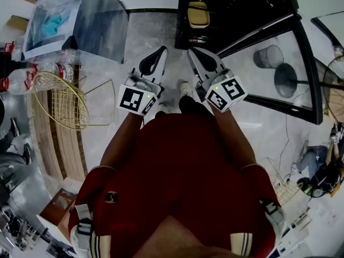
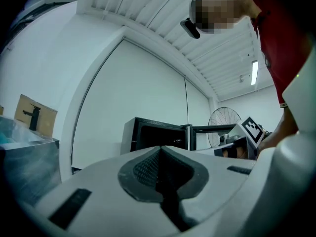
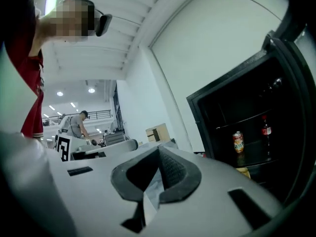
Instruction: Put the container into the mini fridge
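The black mini fridge point(image 1: 231, 9) stands open straight ahead in the head view. A yellow-lidded container point(image 1: 198, 15) rests on a shelf inside it. My left gripper point(image 1: 161, 49) and right gripper point(image 1: 191, 51) are held side by side in front of the fridge, both shut with nothing between the pads. The left gripper view shows its jaws point(image 2: 160, 149) closed and the fridge point(image 2: 158, 132) beyond them. In the right gripper view the jaws point(image 3: 159, 149) are closed too. The fridge interior point(image 3: 247, 132) at the right holds a can point(image 3: 238, 142), a bottle point(image 3: 266, 128) and a yellowish container point(image 3: 242, 172).
The fridge's glass door point(image 1: 279, 74) is swung open to the right, with a grey bin point(image 1: 269, 56) seen through it. A gold wire basket point(image 1: 62, 104) and water bottles point(image 1: 21, 80) are at the left. A grey cabinet point(image 1: 99, 20) stands at the upper left, a fan point(image 1: 336, 85) at the far right.
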Action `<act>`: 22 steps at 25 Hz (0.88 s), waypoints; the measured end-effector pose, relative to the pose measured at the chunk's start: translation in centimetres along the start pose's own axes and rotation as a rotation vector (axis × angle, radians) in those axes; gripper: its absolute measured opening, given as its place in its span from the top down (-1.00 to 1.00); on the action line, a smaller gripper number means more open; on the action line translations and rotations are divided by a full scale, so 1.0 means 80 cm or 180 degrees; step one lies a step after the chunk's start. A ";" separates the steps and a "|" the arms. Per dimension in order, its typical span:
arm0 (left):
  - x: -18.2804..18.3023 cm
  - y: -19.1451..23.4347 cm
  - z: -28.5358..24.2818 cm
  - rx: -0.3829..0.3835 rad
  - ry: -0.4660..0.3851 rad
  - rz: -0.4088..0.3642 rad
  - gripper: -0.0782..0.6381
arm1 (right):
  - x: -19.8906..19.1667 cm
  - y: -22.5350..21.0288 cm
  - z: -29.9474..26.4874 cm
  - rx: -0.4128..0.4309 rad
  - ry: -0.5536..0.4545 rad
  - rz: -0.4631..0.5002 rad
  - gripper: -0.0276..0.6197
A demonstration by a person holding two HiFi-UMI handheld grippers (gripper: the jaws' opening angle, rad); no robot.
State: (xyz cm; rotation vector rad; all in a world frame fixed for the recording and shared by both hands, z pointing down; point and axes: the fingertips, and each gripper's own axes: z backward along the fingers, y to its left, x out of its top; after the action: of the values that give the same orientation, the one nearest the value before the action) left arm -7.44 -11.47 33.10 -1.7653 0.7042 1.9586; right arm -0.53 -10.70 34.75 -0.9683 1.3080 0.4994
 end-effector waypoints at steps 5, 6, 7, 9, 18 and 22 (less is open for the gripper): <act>0.003 -0.012 0.017 -0.0091 -0.0007 0.0029 0.76 | 0.002 0.031 0.007 -0.0021 0.0026 0.0283 0.91; 0.005 -0.014 0.020 -0.0104 -0.0015 0.0036 0.76 | 0.003 0.037 0.008 -0.0028 0.0030 0.0330 0.91; 0.007 -0.015 0.022 -0.0117 -0.0025 0.0040 0.76 | 0.004 0.041 0.010 -0.0037 0.0031 0.0376 0.91; 0.010 -0.018 0.028 -0.0150 -0.0043 0.0044 0.76 | 0.005 0.049 0.013 -0.0068 0.0032 0.0455 0.91; 0.011 -0.038 0.045 -0.0283 -0.0093 0.0051 0.76 | -0.009 0.061 0.039 -0.0272 0.0072 0.0530 0.92; 0.012 -0.043 0.054 -0.0318 -0.0099 0.0045 0.76 | -0.014 0.065 0.047 -0.0319 0.0076 0.0521 0.92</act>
State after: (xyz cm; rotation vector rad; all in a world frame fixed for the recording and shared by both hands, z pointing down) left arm -8.81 -6.13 32.09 -1.7875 0.6202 2.0590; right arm -2.74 -4.58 34.09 -0.9563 1.4015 0.6866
